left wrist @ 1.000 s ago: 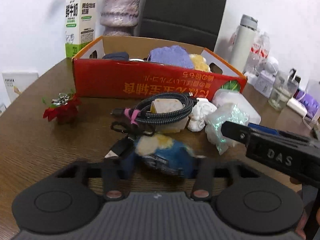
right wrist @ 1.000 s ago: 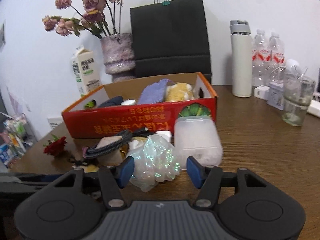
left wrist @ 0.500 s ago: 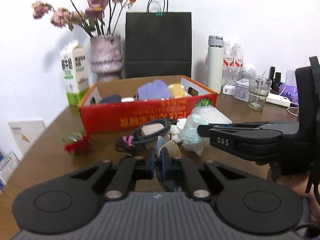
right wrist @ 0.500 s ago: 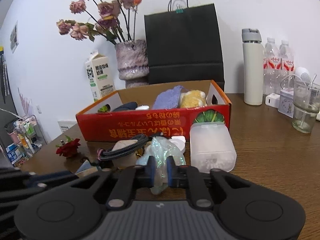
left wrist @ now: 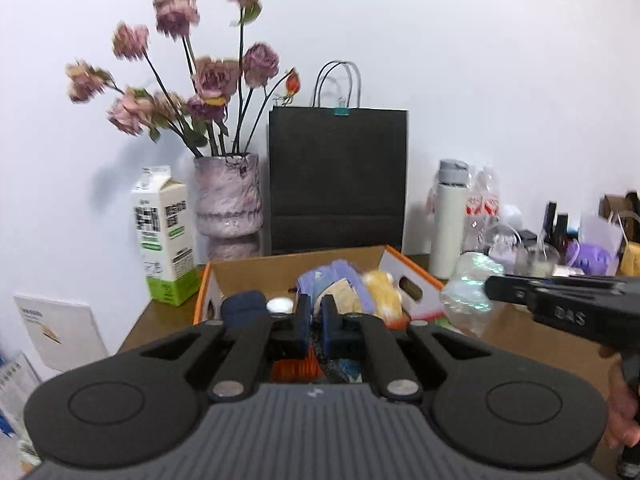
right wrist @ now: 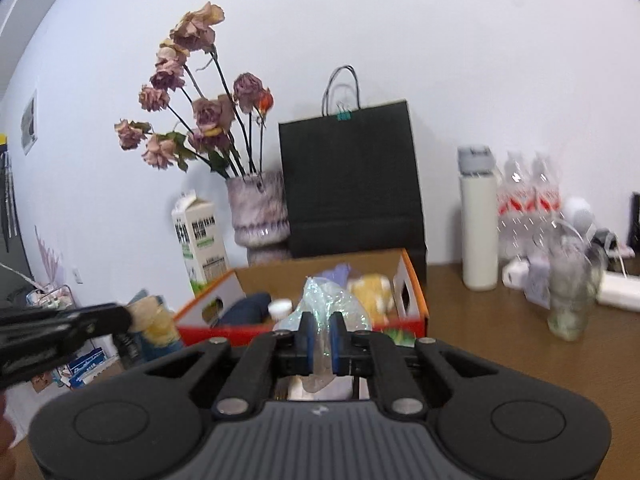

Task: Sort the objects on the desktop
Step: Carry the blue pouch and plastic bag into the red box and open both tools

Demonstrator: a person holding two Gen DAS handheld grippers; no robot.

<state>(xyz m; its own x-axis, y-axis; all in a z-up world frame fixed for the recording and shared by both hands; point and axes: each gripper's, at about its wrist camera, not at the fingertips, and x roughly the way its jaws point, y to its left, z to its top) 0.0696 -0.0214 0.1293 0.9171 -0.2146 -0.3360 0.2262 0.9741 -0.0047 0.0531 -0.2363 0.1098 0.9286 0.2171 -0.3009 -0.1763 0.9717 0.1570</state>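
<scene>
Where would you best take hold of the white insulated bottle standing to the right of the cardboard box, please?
Probably around the white bottle mid-body, coming level from its open front side. It stands upright, tall and round, with water bottles crowding its right, and the grey lid narrows.

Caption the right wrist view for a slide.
Right gripper shut on an iridescent plastic bag, held before the red cardboard box on the wooden table.

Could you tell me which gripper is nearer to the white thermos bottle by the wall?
Right. The right gripper, shut on a crinkly plastic bag, is on the white thermos bottle side; the left gripper is on the far side, near the milk carton.
</scene>
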